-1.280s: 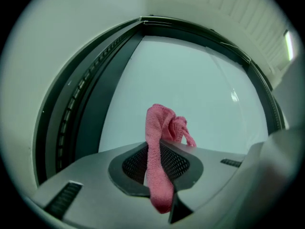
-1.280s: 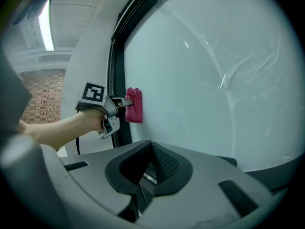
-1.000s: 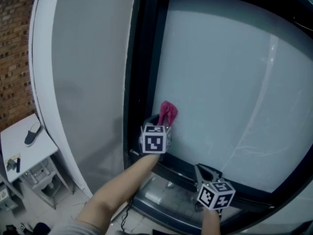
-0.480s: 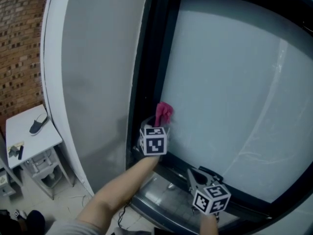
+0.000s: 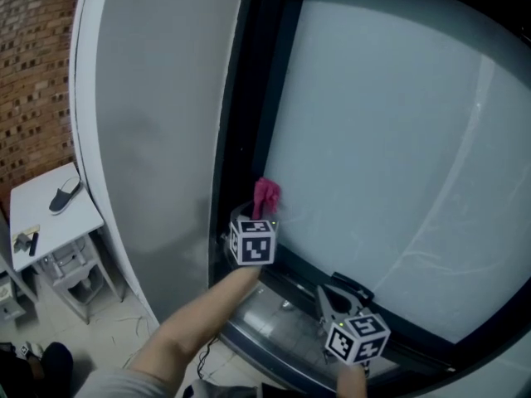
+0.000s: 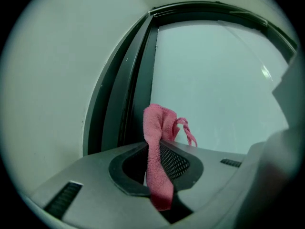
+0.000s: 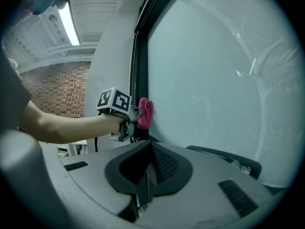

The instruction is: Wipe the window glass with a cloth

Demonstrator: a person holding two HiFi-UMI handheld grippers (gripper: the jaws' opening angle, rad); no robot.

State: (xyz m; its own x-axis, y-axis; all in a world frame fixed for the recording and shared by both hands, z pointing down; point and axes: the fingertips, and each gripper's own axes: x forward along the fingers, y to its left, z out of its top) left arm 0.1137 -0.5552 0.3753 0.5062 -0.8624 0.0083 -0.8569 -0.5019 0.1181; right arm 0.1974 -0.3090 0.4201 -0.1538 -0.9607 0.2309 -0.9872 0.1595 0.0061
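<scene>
- Left hand-held gripper (image 6: pixel 159 175): jaws pinched on the cloth (image 6: pixel 158 132). A pink bunch stands out ahead of the tips and a tail hangs down between them.
- In the right gripper view the bunch appears to be laid against the glass (image 5: pixel 390 139), low on the pane. The dark frame (image 5: pixel 249 114) is just left of this gripper.
- Right hand-held gripper (image 7: pixel 144 190): jaws pressed together, nothing held. It is lower than the left one, to its right, and apart from the glass.
- Step judged: wiping near the lower-left corner of the pane.
- For a good stroke, a firm pinch is needed so that the cloth is not dragged out by friction.
- Only the cloth should be set on the glass, never the jaw tips.
- Light, even pressure is advised, with overlapping passes led away from the frame.
- A wide stretch of glass lies above and to the right of the left gripper.
</scene>
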